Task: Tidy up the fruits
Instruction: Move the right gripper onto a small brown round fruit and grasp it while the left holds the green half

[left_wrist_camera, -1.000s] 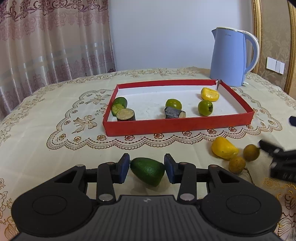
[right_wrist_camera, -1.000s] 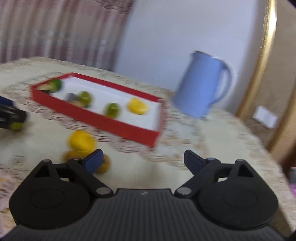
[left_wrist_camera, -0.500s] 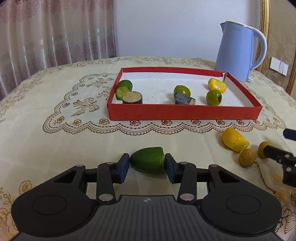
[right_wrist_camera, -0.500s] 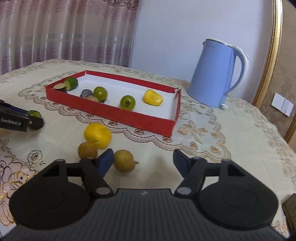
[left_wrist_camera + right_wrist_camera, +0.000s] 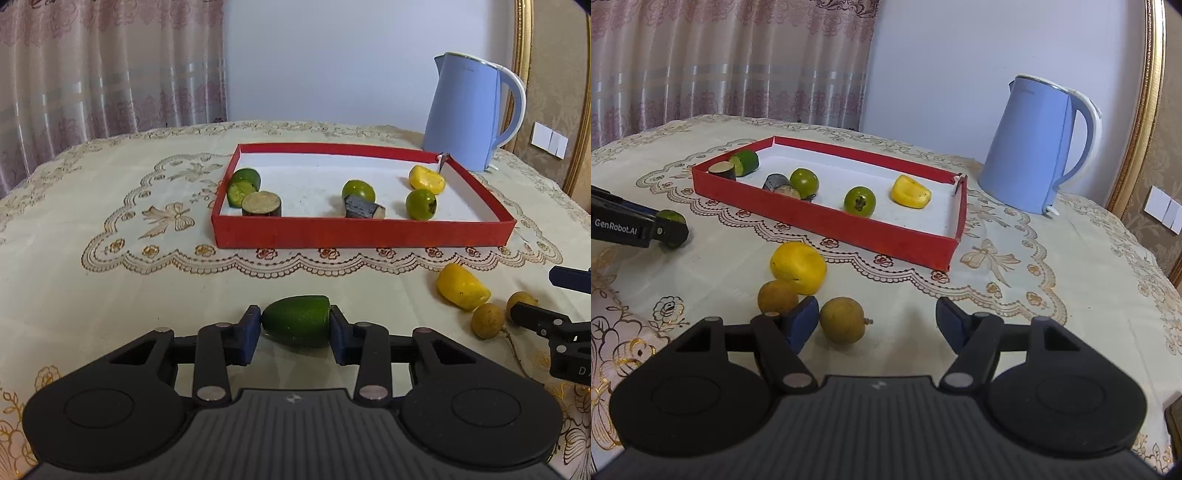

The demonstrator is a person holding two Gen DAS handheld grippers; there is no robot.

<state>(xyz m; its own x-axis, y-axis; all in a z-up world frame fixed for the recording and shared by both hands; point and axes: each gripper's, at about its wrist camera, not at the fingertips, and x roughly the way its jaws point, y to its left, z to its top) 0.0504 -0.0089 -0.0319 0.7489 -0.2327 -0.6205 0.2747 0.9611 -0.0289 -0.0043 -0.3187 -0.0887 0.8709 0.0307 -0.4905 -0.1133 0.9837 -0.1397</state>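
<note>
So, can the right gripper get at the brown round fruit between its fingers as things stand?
Probably yes. The right gripper stands open around the brown round fruit; nothing covers it. The second brown fruit lies just outside the left finger.

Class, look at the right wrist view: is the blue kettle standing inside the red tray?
No, the kettle stands on the tablecloth beyond the tray.

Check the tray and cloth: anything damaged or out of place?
The red tray's far right corner is split, with a torn flap sticking up. Three fruits still lie loose on the cloth outside it: a yellow piece and two brown ones. Nothing is spilled.
</note>
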